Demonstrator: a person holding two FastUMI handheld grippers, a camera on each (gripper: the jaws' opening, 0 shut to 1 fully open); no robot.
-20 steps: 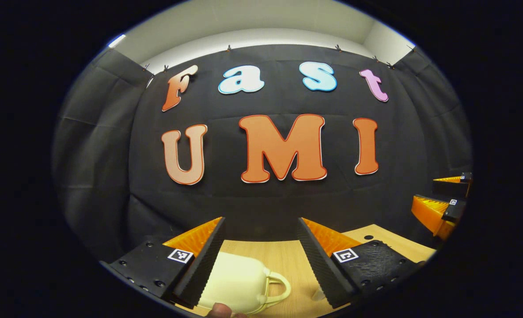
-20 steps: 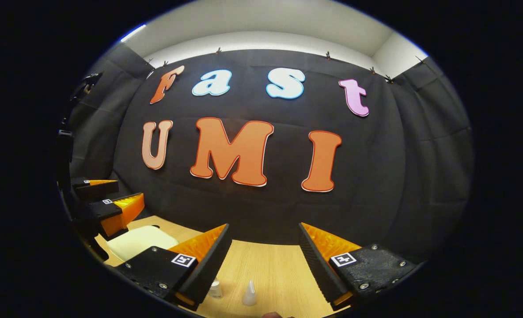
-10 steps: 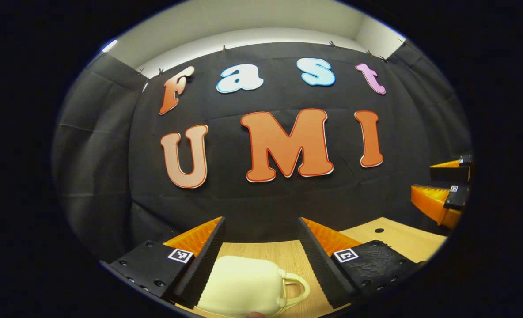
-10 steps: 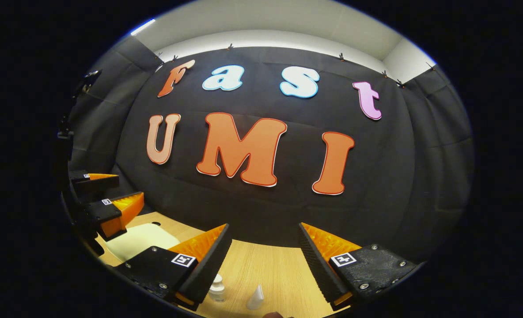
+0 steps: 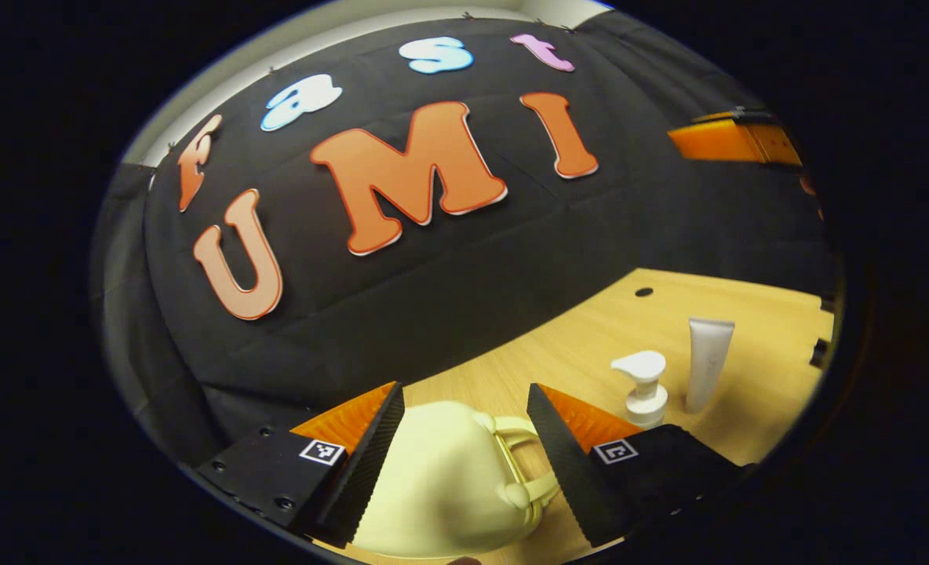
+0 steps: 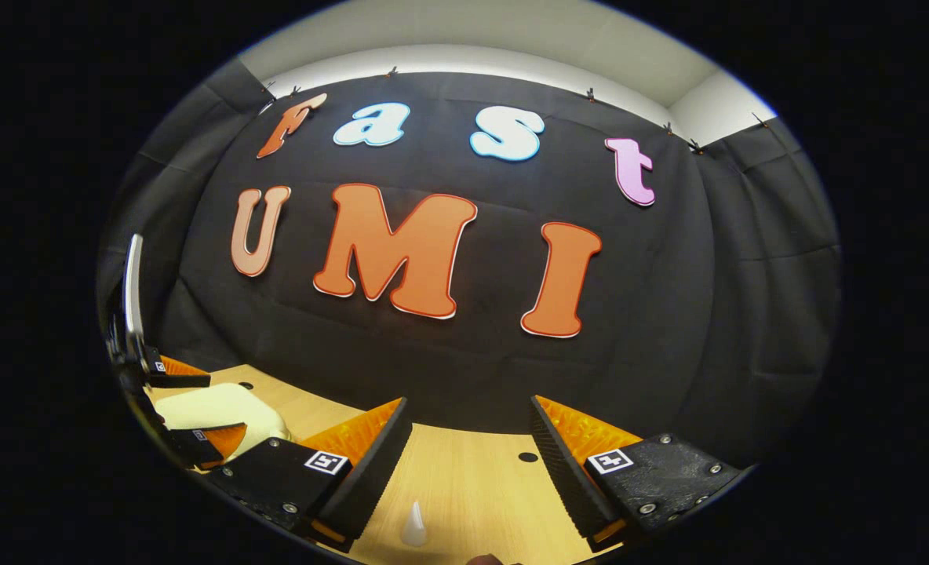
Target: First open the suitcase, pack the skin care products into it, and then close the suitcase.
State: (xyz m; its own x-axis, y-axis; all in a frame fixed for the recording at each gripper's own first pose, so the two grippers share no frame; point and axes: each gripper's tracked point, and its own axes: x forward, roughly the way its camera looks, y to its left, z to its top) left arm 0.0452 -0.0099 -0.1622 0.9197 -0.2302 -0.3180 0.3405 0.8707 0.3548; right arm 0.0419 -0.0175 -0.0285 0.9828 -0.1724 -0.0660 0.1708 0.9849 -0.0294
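A pale yellow suitcase (image 5: pixel 441 479) with a looped handle (image 5: pixel 523 463) lies shut on the wooden table (image 5: pixel 559 345). My left gripper (image 5: pixel 464 392) is open and straddles it, one finger on each side. In the right gripper view the same suitcase (image 6: pixel 190 408) sits at the far left inside the left gripper (image 6: pixel 227 406). A white pump bottle (image 5: pixel 643 388) and a white tube (image 5: pixel 708 361) stand to the right of the suitcase. My right gripper (image 6: pixel 468 402) is open over bare table, with a small white pointed cap (image 6: pixel 414 526) below its gap.
The black cloth wall closes off the table's far side. Small round holes (image 5: pixel 643 292) (image 6: pixel 527 457) are set in the tabletop. One of the right gripper's fingers (image 5: pixel 735 141) hangs high at the right in the left gripper view.
The left gripper has tilted and come down around the suitcase, bringing the pump bottle and tube into its view. The right gripper shifted a little; a small bottle has left its view.
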